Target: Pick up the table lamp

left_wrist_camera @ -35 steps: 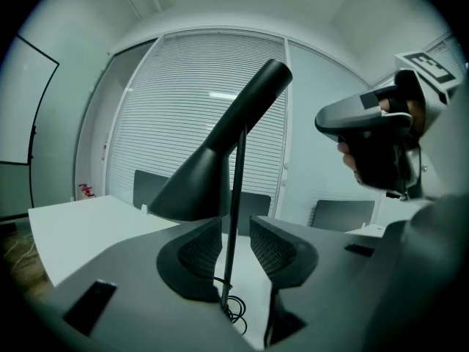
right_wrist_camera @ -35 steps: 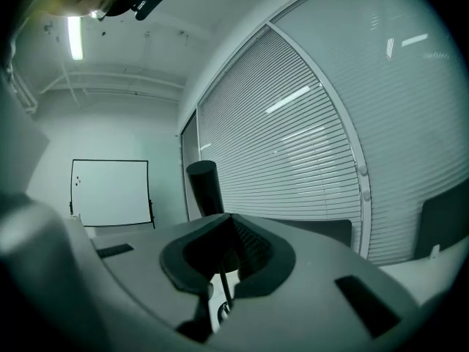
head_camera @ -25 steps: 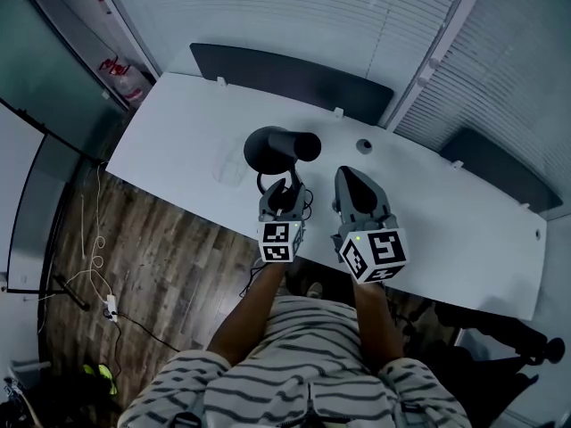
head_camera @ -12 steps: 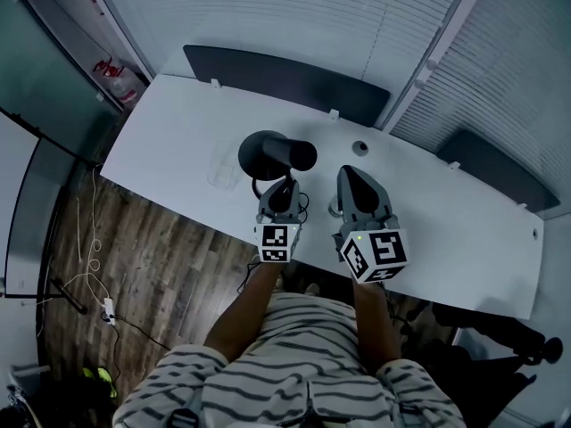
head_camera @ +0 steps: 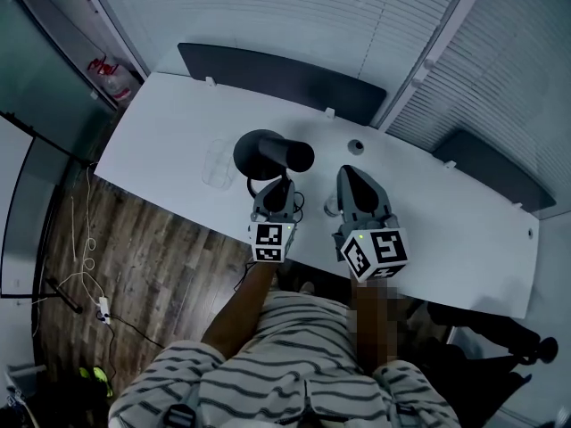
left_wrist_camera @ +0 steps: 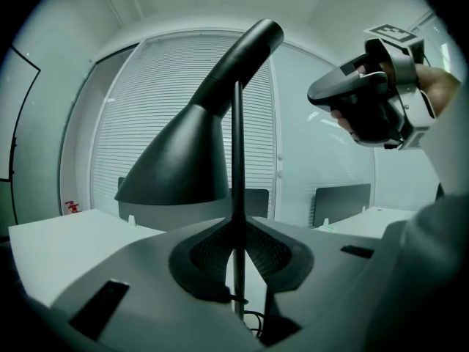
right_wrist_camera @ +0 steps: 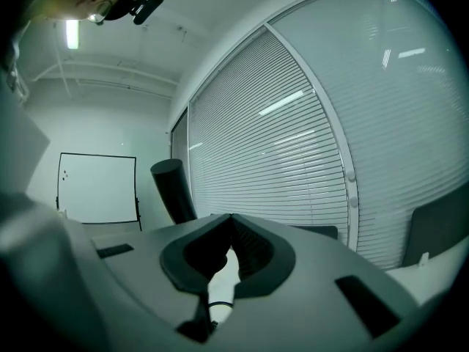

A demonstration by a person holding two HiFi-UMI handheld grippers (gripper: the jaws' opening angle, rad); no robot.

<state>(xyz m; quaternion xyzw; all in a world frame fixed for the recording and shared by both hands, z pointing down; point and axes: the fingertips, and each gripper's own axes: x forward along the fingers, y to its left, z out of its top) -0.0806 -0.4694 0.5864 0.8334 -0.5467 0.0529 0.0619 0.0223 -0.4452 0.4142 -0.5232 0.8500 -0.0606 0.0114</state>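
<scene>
The jaws of your left gripper [head_camera: 279, 185] are closing on the thin stem of the table lamp [head_camera: 265, 152], by the near edge of the tabletop [head_camera: 169, 132]. Your right gripper [head_camera: 349, 174] is alongside, jaws pressed together, nothing in them. Each cube [head_camera: 269, 242] bears square markers. A divider screen [head_camera: 285, 75] lines the far edge.

White table [head_camera: 169, 132] w/ black table lamp [head_camera: 263, 152] standing on it, small round grommet [head_camera: 357, 146] nearby.
</scene>
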